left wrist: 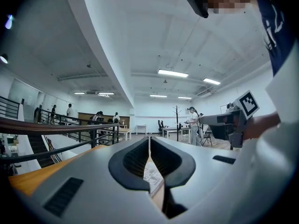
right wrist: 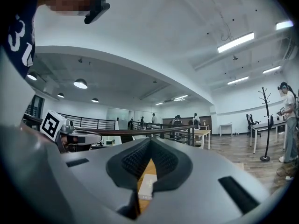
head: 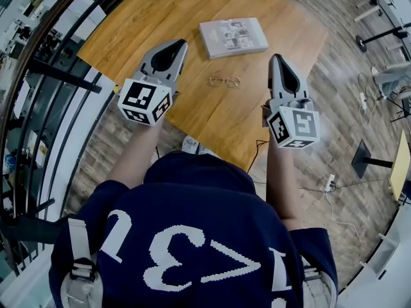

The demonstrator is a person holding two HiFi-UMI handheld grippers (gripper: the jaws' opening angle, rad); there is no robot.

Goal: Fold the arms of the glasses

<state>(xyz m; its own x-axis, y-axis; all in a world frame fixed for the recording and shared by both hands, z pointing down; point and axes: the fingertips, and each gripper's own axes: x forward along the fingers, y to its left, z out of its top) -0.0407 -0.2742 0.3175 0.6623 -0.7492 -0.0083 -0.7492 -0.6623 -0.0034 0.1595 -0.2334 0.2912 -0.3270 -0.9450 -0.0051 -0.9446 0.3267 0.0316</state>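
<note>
1. Your left gripper (head: 178, 44) had its jaws pressed together and held nothing. In the left gripper view the ribbed pads (left wrist: 140, 155) met in one thin seam.
2. Your right gripper (head: 277, 58) was closed the same way and empty, its pads (right wrist: 161, 160) meeting at the tip.
3. The glasses (head: 224, 80) lay flat on the wooden table (head: 141, 24), between the two grippers and touched by neither. The left tip sat at their 10 o'clock and the right tip at their 2 o'clock. They were too small for you to tell whether the arms were folded.
4. A book (head: 232, 37) lay at the glasses' 12 o'clock, near them but apart, with a strip of bare wood between.
5. The table's near corner pointed toward your body, at the glasses' 5 o'clock. The left gripper's marker cube (head: 144, 101) hung over the left near edge, and the right gripper's cube (head: 294, 126) sat out past the right near edge. Only the jaw ends of both were above the wood.
6. At your 9 o'clock a black railing (head: 61, 77) ran close along the table's left side, leaving little room there.
7. At your 3 o'clock the plank floor (head: 334, 108) lay open. On it were a power strip (head: 330, 182) with its cable and a dark stand base (head: 371, 161), both well apart from the table.
</note>
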